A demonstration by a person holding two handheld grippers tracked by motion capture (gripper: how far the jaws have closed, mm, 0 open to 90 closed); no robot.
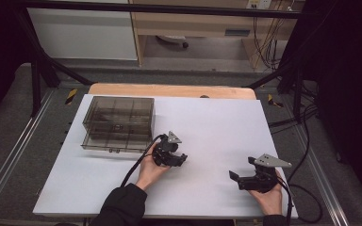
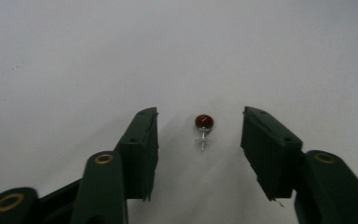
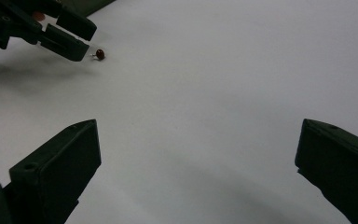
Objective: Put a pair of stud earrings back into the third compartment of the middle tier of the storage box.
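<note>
At the far left of the white-topped desk [image 1: 207,122] stands a smoky transparent plastic organiser box with divided compartments [image 1: 118,123], its lid apparently shut. Just to its right, near the middle of the desk, the left hand-held gripper [image 2: 199,135] is lowered toward the surface with its jaws spread apart — released, gripping nothing. Between those jaws lies a small dark-red round-headed stud with a thin silver post [image 2: 204,128], resting on the desk, red head pointing away from the gripper and the post toward it. The stud sits roughly centred in the gap, touching neither jaw.

The step in hand looks like picking up this stud. To do it well, the jaws should come down until their tips almost meet the desk, since the piece lies very low, and then close slowly and evenly so neither pad nudges it sideways first. Gripping across the red head seems safer than pinching the thin post, which could bend or flick out. A small, smooth thing like this may well roll or skid on the bare surface.

Further right, near the desk's front edge, the right hand-held gripper [image 1: 245,175] is held wide open and idle — well apart from the stud.
</note>
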